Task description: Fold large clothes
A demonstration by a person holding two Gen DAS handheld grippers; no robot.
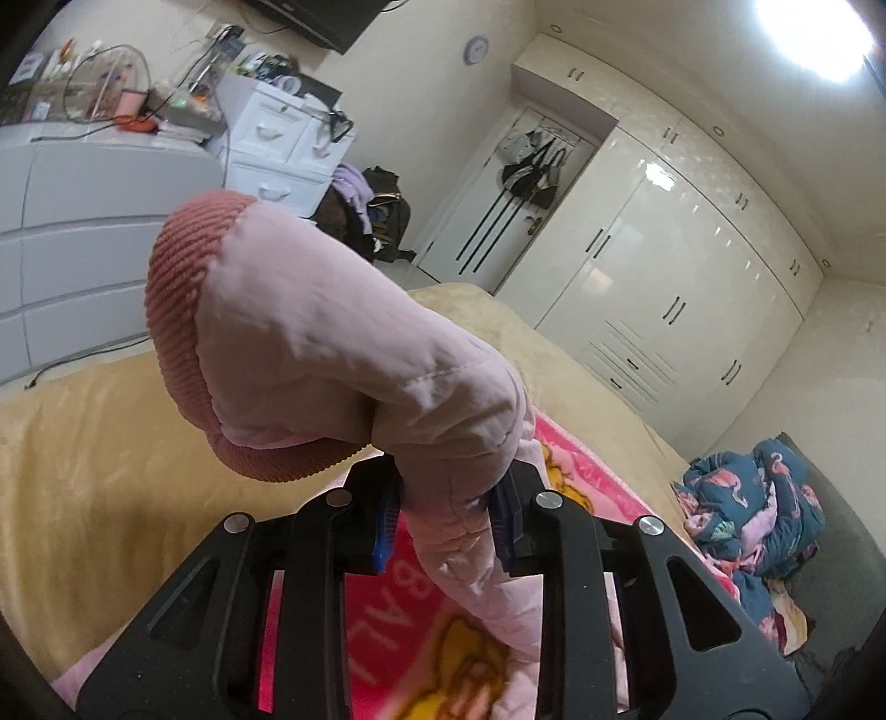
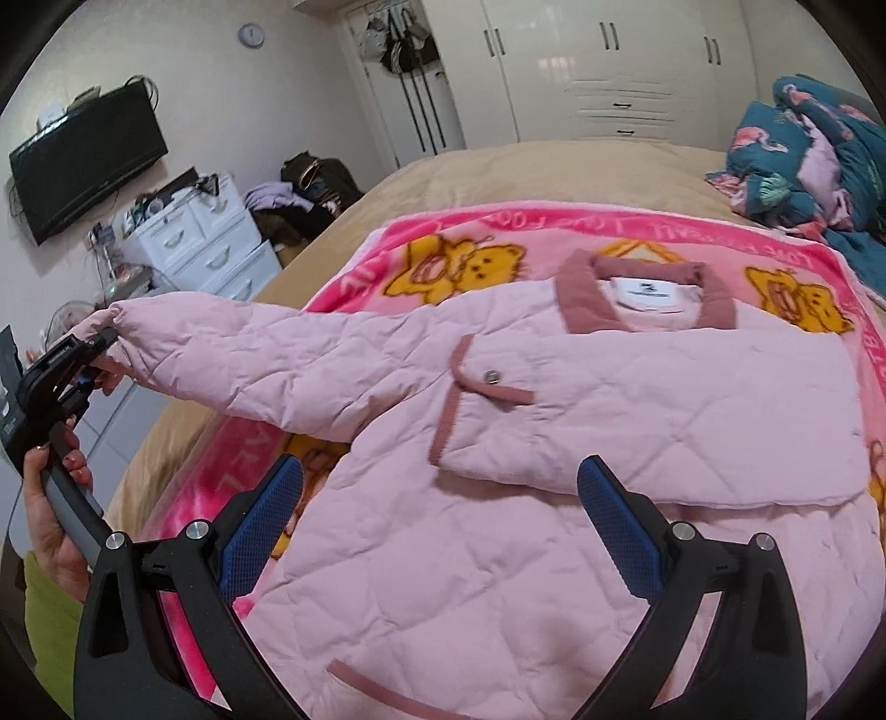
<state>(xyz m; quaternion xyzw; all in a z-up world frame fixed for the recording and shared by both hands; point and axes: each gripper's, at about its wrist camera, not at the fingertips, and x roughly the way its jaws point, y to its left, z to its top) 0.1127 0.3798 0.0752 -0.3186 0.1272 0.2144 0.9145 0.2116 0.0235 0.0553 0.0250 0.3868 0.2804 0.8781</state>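
1. Your left claw is clamped on the pink quilted jacket's sleeve just behind the ribbed cuff; the left wrist view shows the blue pads pinching the fabric, with the cuff end standing up above them.
2. Only the right wrist view shows the whole pink quilted jacket: it lies front down across the pink teddy-bear blanket on the bed, collar away from you, its other sleeve already folded across the back.
3. That view also shows your left claw from the side, holding the sleeve out level above the bed's edge, and your hand on its handle.
4. Your right claw stands wide open above the jacket's lower half, gripping nothing.
5. Around you: a crumpled flamingo-print quilt at the bed's far corner, a white drawer chest, a wall television, a round wall clock, and glossy wardrobes with bags hung on a door.
6. The blanket's border lettering is too blurred to read fully; the white collar label is unreadable.
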